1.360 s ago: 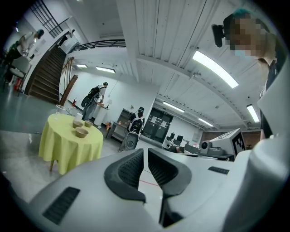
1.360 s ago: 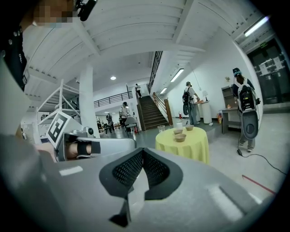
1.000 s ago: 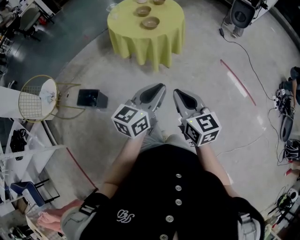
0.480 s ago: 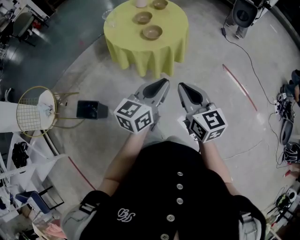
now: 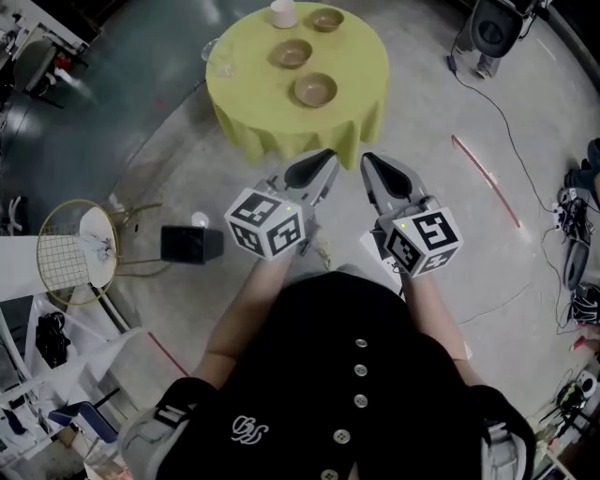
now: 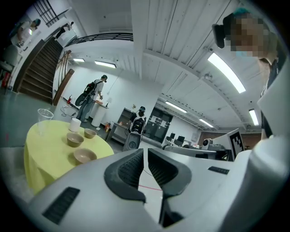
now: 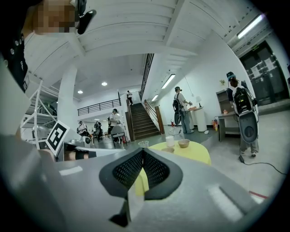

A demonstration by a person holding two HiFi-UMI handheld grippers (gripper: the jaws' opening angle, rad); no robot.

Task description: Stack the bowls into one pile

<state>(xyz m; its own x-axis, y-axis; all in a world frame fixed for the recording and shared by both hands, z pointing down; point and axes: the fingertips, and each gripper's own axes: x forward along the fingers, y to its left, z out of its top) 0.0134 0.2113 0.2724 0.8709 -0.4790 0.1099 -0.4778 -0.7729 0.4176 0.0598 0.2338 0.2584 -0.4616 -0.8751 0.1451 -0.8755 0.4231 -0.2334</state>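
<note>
Three tan bowls stand apart on a round table with a yellow-green cloth (image 5: 361, 98): a near bowl (image 5: 315, 90), a middle bowl (image 5: 292, 53) and a far bowl (image 5: 327, 19). A white cup (image 5: 283, 13) and a clear cup (image 5: 218, 58) share the tabletop. My left gripper (image 5: 326, 155) and right gripper (image 5: 367, 159) are held side by side over the floor, short of the table's near edge, both shut and empty. The left gripper view shows the bowls (image 6: 84, 156) to the left of its closed jaws. In the right gripper view the far bowl (image 7: 183, 143) sits just right of the jaws.
A black box (image 5: 191, 244) and a gold wire chair (image 5: 77, 246) stand on the concrete floor at the left. Red tape (image 5: 485, 178) and cables (image 5: 511, 141) lie at the right, near a black fan-like unit (image 5: 492, 26). People (image 6: 94, 102) stand by counters beyond the table.
The table with the bowls has come closer and sits lower in the head view. Both grippers have advanced toward it together, still shut.
</note>
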